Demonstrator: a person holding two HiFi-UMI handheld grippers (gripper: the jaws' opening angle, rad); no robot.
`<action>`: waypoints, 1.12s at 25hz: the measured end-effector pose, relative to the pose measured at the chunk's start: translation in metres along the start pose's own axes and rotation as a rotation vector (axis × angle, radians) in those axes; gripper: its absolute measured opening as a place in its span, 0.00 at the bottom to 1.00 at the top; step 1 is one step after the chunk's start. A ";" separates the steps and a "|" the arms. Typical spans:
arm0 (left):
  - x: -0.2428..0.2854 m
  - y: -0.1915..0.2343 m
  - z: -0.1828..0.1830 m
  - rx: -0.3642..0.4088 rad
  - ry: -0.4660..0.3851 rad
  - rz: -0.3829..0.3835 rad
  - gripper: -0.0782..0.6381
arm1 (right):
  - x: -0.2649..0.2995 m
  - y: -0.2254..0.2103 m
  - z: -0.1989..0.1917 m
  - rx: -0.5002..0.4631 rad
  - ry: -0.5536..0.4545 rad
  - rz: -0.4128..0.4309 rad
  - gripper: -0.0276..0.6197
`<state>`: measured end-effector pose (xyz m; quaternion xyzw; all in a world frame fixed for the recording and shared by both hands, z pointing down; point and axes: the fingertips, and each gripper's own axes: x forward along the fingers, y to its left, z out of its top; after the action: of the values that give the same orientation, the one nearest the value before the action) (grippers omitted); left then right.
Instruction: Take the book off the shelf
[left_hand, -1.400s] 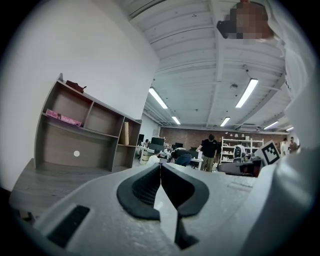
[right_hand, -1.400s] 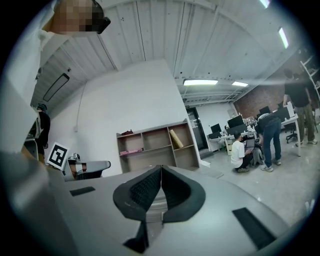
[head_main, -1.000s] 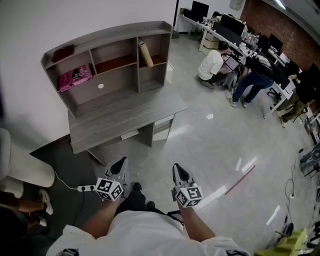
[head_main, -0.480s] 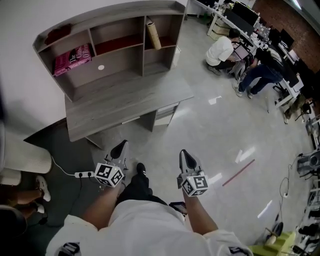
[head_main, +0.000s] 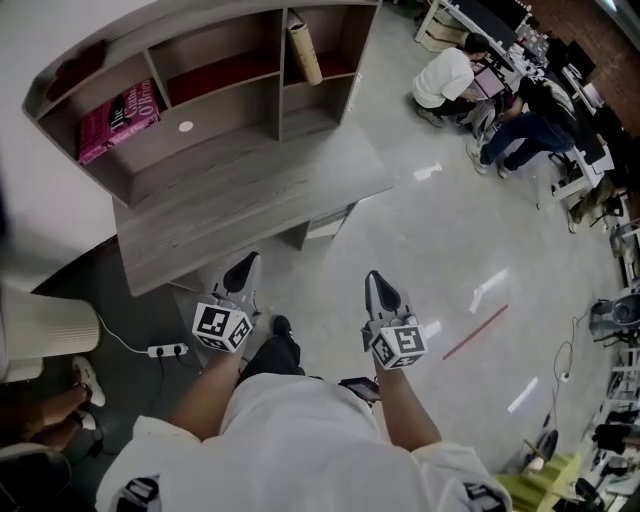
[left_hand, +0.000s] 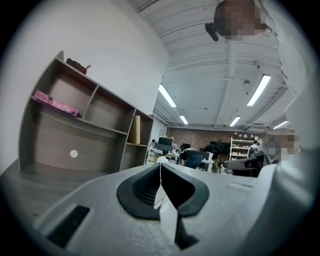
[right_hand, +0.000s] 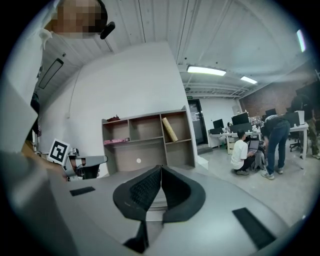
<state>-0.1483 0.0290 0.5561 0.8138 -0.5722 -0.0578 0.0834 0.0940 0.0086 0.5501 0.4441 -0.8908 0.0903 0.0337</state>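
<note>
While bk (head_main: 118, 120) shelved, R claw (head_main: 378, 280) shut.

One overhead, two level views of shelf (head_main: 205, 140)

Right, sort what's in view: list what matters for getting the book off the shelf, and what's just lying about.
For the job: shelf, pink book lying in its left compartment, tan thing leaning in the right one, maybe another book, left gripper, right gripper, both shut.
Lying about: power strip and red stick on the floor, dark thing on the shelf top.
</note>
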 end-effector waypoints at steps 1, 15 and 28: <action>0.010 0.004 0.003 0.014 -0.001 -0.009 0.13 | 0.010 -0.004 0.004 -0.007 -0.001 0.001 0.07; 0.089 0.064 0.005 0.003 0.052 -0.013 0.13 | 0.106 -0.028 0.039 -0.034 -0.028 -0.044 0.07; 0.159 0.072 0.012 -0.031 0.041 -0.043 0.13 | 0.145 -0.073 0.055 -0.016 -0.055 -0.051 0.07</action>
<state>-0.1634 -0.1451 0.5592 0.8256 -0.5518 -0.0518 0.1064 0.0654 -0.1585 0.5261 0.4685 -0.8806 0.0700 0.0153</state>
